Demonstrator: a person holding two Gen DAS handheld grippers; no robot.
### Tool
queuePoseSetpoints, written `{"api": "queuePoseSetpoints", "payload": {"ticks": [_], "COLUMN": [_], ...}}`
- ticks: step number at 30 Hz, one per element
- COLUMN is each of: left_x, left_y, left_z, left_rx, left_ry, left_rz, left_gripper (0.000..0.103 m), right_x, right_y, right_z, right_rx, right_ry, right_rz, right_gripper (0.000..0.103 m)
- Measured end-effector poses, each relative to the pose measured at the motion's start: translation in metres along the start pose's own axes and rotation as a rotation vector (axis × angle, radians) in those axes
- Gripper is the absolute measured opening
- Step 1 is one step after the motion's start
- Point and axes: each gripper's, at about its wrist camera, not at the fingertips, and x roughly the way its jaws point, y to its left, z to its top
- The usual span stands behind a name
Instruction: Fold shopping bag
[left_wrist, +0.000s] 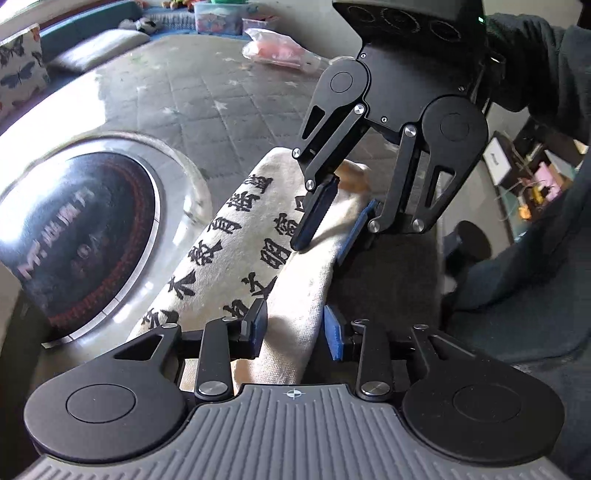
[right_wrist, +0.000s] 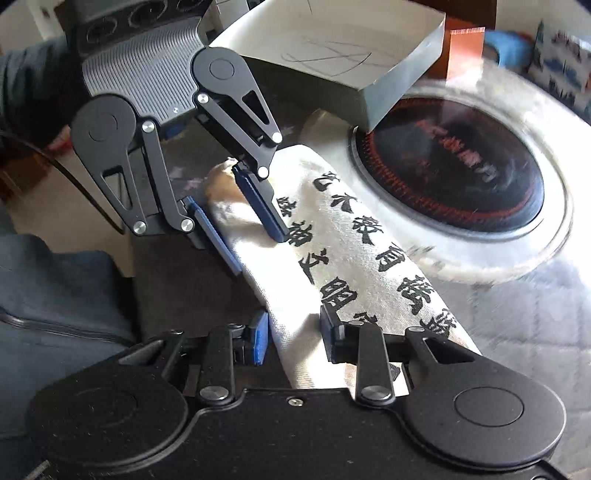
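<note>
Mid-fold, I have the left claw (left_wrist: 295, 328) and right claw (right_wrist: 293, 336) each clamped on the long shopping bag (left_wrist: 236, 258); next, I'd bring its ends together.

Black Chinese characters on bag (left_wrist: 236, 258)

We are in a home, likely a living room. Beyond our left claw (left_wrist: 295, 325) lies a grey quilted mat (left_wrist: 192, 96) with stars, and past it a butterfly cushion (left_wrist: 20, 70), a storage box (left_wrist: 218, 16) and soft toys (left_wrist: 142, 25). Left of that claw sits a round glass-rimmed plate (left_wrist: 85, 236). Ahead of our right claw (right_wrist: 291, 341) stands a scribbled paper box (right_wrist: 332, 48).
</note>
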Motion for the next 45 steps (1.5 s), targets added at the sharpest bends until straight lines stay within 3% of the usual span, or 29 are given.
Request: {"api": "queuePoseSetpoints", "payload": {"ticks": [6,13,15,19,23,28,33,41,43,45], "left_x": [-0.009,-0.004,0.000,0.004,0.004,0.004,0.005,0.006,0.007,0.006], "left_y": [-0.014,-0.008,-0.005,0.017,0.033,0.052,0.058,0.070,0.073,0.073], "left_z": [-0.015,-0.024,-0.026,-0.023,-0.023,-0.025,-0.024,-0.027,-0.028,-0.028], "left_rx": [0.092,0.186,0.185,0.064,-0.036,-0.147,-0.183,-0.262,-0.274,-0.272], "left_ry": [0.031,0.044,0.049,0.055,0.045,0.030,0.026,0.004,-0.001,-0.008], "left_rz": [0.016,0.044,0.039,-0.003,-0.049,-0.109,-0.130,-0.180,-0.193,-0.195], "left_gripper": [0.047,0.046,0.044,0.039,0.038,0.037,0.037,0.037,0.037,0.038], "right_x": [0.000,0.002,0.002,0.007,0.002,-0.013,-0.023,-0.018,-0.017,-0.022], "right_y": [-0.007,-0.034,-0.041,-0.052,-0.037,-0.003,0.025,0.049,0.037,0.010], "right_z": [-0.011,-0.015,-0.017,-0.018,-0.016,-0.019,-0.028,-0.040,-0.036,-0.033], "right_rx": [0.169,0.367,0.416,0.474,0.373,0.129,-0.045,-0.239,-0.144,0.029], "right_ry": [0.027,0.018,0.016,0.006,-0.021,-0.027,-0.009,0.046,0.057,0.042], "right_rz": [0.150,0.250,0.278,0.304,0.229,0.059,-0.087,-0.222,-0.189,-0.112], "right_gripper": [0.031,0.031,0.031,0.031,0.034,0.038,0.040,0.042,0.037,0.035]}}
